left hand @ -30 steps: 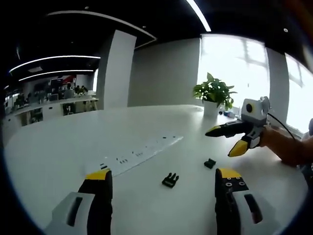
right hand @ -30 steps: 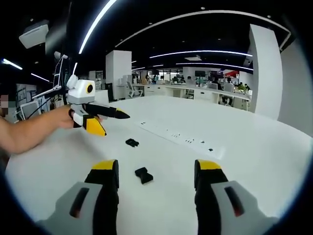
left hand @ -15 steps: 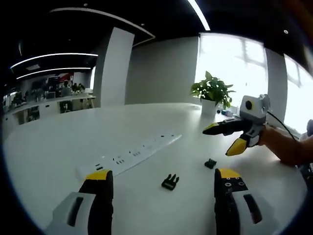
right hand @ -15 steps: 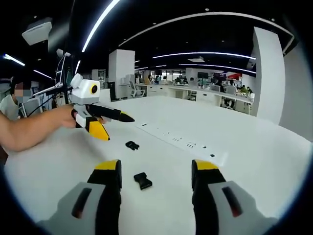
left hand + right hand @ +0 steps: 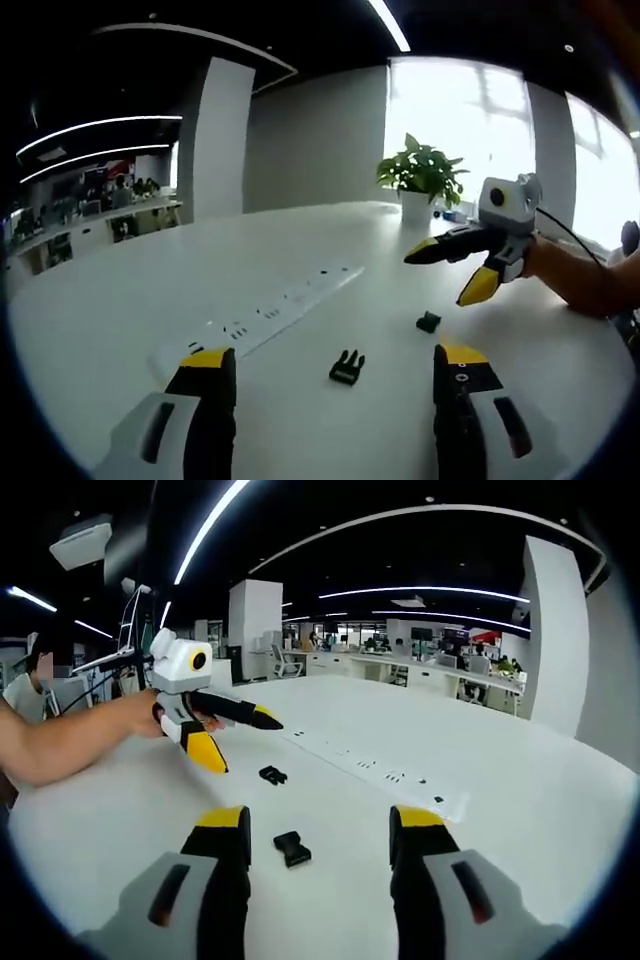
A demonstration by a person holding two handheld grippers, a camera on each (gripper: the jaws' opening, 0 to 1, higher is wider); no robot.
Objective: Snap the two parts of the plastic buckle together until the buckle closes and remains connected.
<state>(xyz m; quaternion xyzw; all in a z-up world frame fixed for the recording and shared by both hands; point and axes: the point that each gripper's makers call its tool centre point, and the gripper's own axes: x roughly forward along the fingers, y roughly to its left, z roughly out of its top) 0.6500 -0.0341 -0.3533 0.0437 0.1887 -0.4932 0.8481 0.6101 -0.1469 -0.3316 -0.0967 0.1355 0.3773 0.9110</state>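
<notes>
Two black buckle parts lie apart on the white table (image 5: 120,300). The pronged part (image 5: 346,368) lies between my left gripper's (image 5: 330,368) yellow-tipped jaws, a little ahead of them. The socket part (image 5: 428,322) lies further right, below my right gripper (image 5: 446,272), which hangs open above the table. In the right gripper view the socket part (image 5: 291,848) lies just ahead of my open right gripper (image 5: 318,826), nearer its left jaw. The pronged part (image 5: 271,774) lies beyond it, under my open left gripper (image 5: 244,742). Nothing is held.
A long white power strip (image 5: 270,310) runs across the table behind the parts, also seen as the power strip (image 5: 385,774). A potted plant (image 5: 420,185) stands at the table's far edge by bright windows. A person's forearm (image 5: 60,745) holds the left gripper. Office desks stand far behind.
Both views have shifted slightly with the hands. Each gripper has drifted a little toward the middle and the parts. The buckle parts have not moved on the table.
</notes>
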